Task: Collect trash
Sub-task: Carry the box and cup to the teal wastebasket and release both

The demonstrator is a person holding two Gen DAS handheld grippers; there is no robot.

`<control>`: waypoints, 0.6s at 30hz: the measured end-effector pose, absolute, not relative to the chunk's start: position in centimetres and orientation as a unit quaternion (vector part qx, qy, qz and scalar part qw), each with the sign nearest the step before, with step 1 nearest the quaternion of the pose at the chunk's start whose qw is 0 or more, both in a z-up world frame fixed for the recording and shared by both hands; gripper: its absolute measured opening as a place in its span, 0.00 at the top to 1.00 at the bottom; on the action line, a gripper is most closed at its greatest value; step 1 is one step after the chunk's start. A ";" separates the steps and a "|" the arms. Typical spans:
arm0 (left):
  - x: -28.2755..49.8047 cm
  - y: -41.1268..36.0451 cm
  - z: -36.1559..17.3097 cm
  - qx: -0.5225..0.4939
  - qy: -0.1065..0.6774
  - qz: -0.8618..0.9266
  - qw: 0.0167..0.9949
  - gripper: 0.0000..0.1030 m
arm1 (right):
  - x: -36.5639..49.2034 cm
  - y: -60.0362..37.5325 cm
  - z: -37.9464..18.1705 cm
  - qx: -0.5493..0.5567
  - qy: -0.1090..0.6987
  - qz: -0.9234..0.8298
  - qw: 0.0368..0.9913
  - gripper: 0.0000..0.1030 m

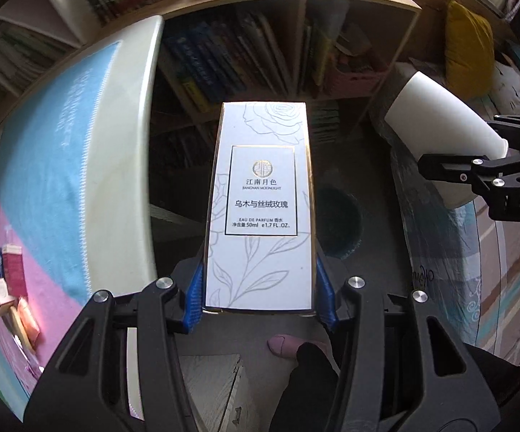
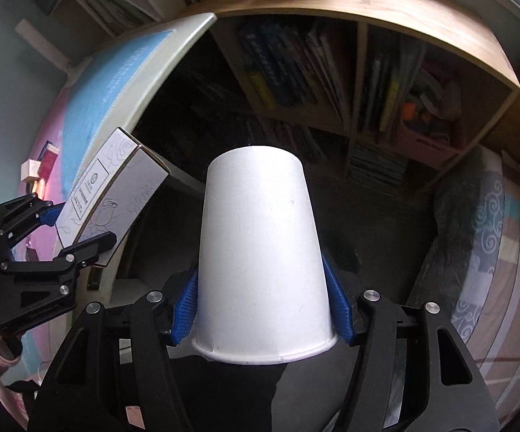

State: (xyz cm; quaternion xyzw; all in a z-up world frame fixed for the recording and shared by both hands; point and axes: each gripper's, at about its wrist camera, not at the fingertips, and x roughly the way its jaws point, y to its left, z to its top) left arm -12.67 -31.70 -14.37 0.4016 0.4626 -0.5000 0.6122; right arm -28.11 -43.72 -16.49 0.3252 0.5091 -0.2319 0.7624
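Two pieces of trash are already picked up, one per hand. The left gripper (image 1: 260,288) is clamped on a white perfume box (image 1: 260,201), its blue pads (image 1: 193,298) pressing the box's sides near the bottom centre of the left wrist view. The right gripper (image 2: 261,309) is squeezing a white paper cup (image 2: 260,248), held upside down, rim toward the camera, dead centre in the right wrist view. Each tool also shows up in the other's picture: cup at the right edge of the left view, box at the left edge of the right view.

Both point down over a dark floor gap between the table (image 1: 130,165) and a bed. There's a dark round thing (image 1: 342,223) low down just behind the box that looks like a bin to me, but it's murky, so not sure.

So I'd say grabbing is done for these two; dropping them is what's left. A few small boxes (image 1: 8,288) sit on the table at lower left, possibly more to collect, can't tell.
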 end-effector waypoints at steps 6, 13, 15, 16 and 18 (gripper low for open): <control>-16.8 -34.2 -16.7 0.427 0.471 -0.533 0.558 0.52 | -31.4 -44.3 -18.1 0.362 0.504 -0.248 0.744 0.34; -19.0 -36.3 -17.1 0.444 0.460 -0.544 0.543 0.19 | -34.8 -45.9 -18.7 0.385 0.484 -0.273 0.737 0.12; -18.6 -36.6 -17.1 0.440 0.467 -0.543 0.542 0.19 | -35.3 -46.4 -18.7 0.391 0.478 -0.277 0.736 0.12; -18.4 -36.6 -16.9 0.439 0.467 -0.541 0.544 0.19 | -35.4 -46.5 -18.6 0.390 0.478 -0.277 0.737 0.12; -18.0 -36.9 -17.0 0.439 0.465 -0.535 0.552 0.19 | -35.3 -46.8 -18.6 0.386 0.480 -0.274 0.738 0.12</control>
